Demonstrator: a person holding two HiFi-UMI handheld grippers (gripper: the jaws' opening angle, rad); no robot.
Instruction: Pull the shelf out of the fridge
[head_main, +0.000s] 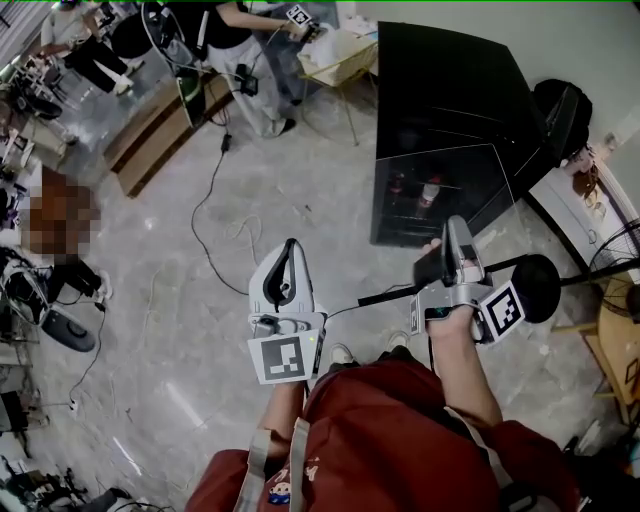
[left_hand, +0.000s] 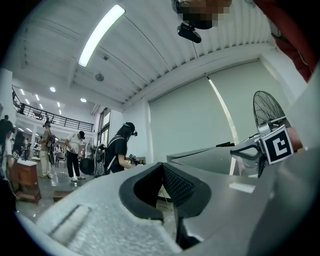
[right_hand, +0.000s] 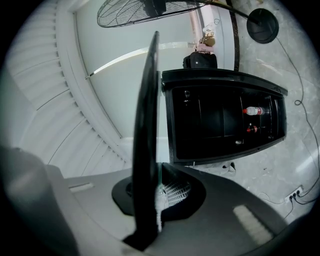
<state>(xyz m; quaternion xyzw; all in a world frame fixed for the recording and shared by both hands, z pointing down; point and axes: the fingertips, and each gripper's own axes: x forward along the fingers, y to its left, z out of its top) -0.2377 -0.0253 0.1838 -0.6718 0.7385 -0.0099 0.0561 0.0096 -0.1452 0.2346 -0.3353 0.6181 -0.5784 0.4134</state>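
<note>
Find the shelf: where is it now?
In the right gripper view, the shelf stands edge-on, clamped in the right gripper, outside the fridge and to its left.

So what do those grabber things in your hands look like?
The left gripper and right gripper are pale grey plastic with black padded jaws. Each carries a white cube printed with black square markers. The person wears a red top.

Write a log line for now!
right hand-held gripper: shut on clear black-edged glass shelf | left hand-held gripper: shut, empty | black fridge: shelf out
</note>
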